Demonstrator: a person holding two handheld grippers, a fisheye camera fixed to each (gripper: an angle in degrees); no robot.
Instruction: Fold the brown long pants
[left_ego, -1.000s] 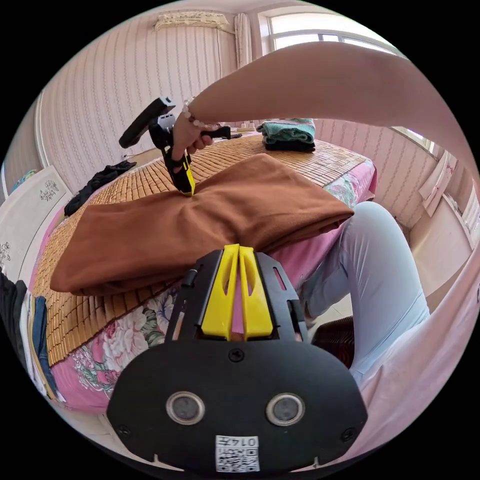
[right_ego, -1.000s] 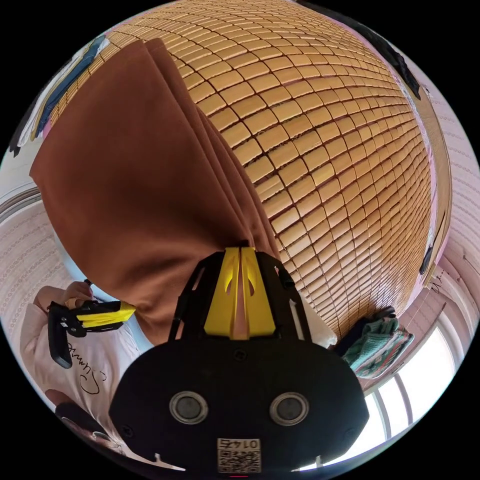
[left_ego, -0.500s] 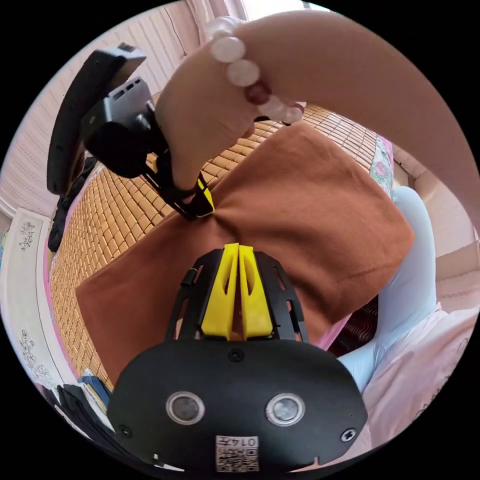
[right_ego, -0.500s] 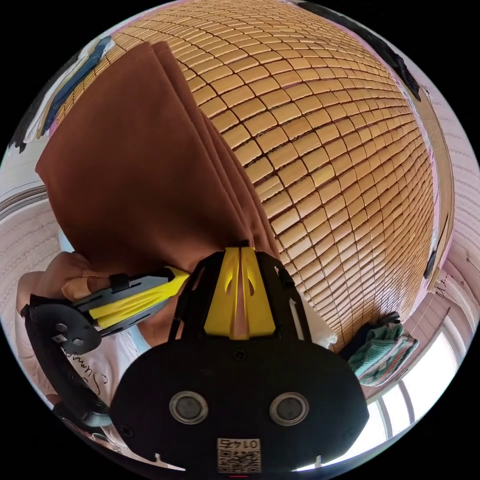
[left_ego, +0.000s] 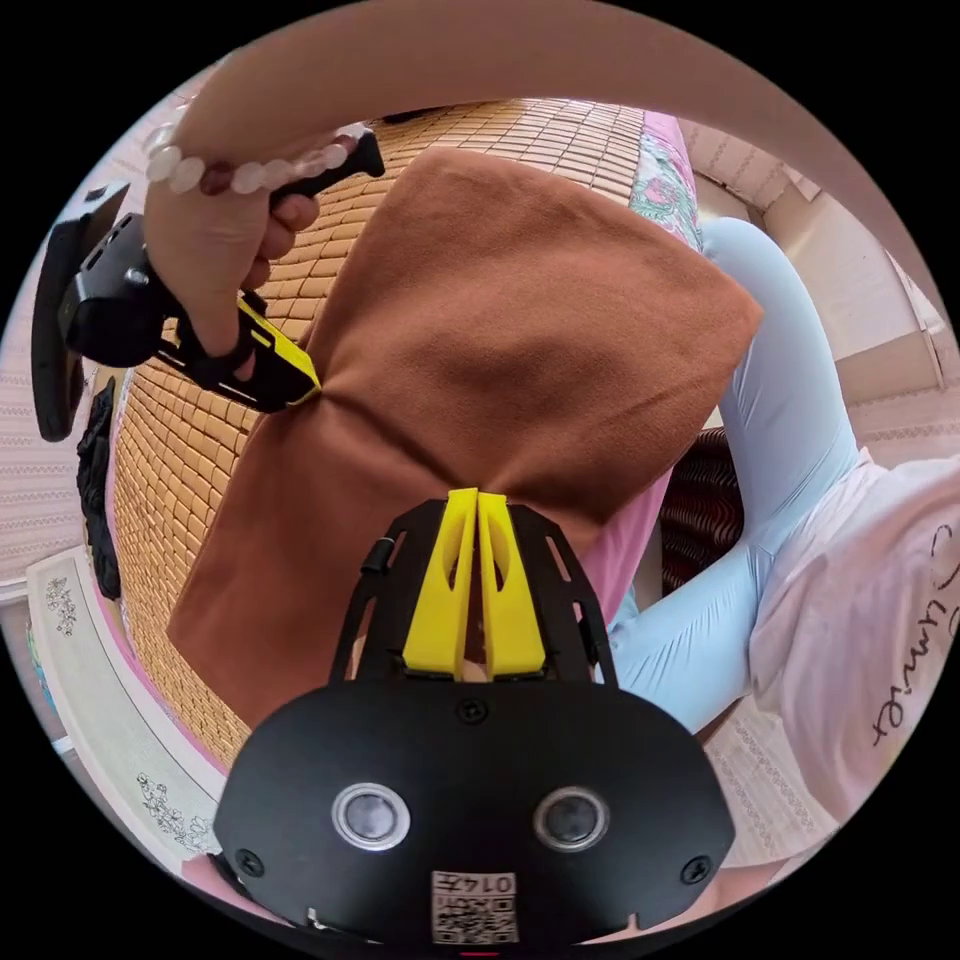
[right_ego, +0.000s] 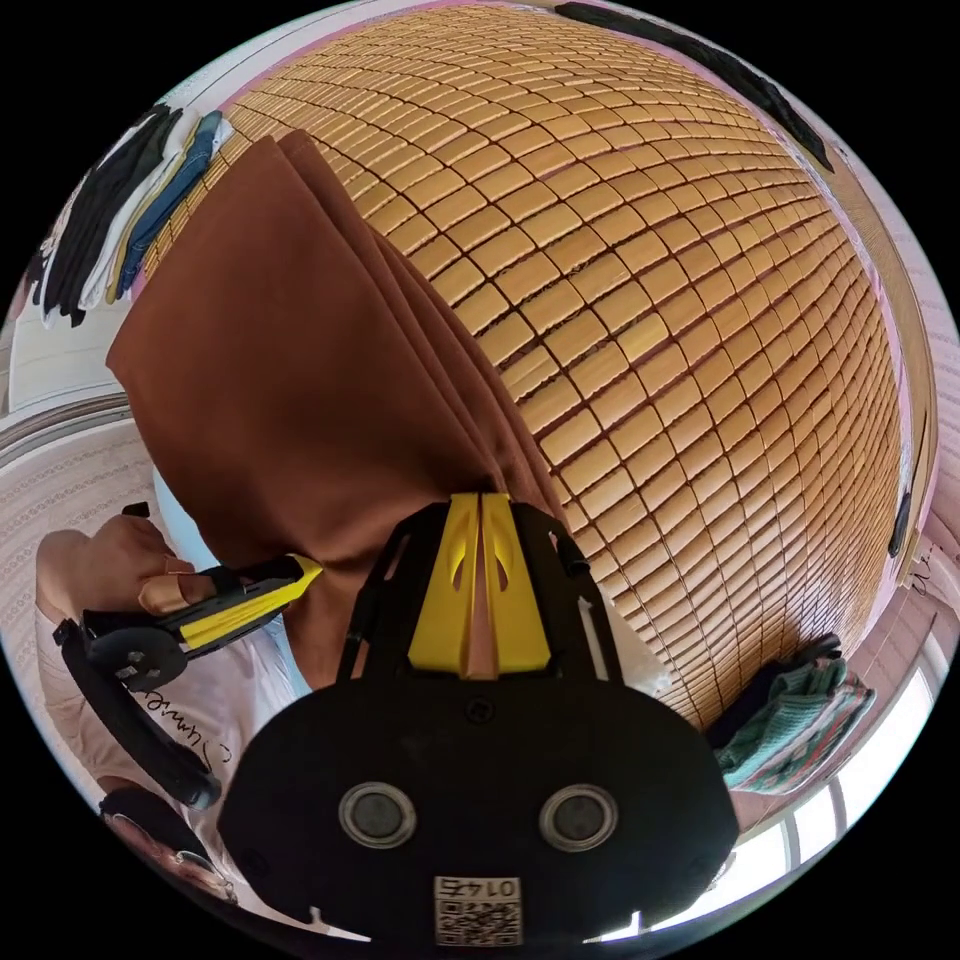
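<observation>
Pants (left_ego: 480, 330), brown and folded into a thick wad, lie on the bamboo mat (right_ego: 680, 300) of the bed, one end hanging past the mat's edge by the person's leg (left_ego: 790, 400). The left hand-held gripper (left_ego: 478, 497) has its yellow jaws closed on the near edge of the cloth. The right hand-held gripper (right_ego: 482, 497) is likewise clamped on the opposite edge, beside the mat.
</observation>
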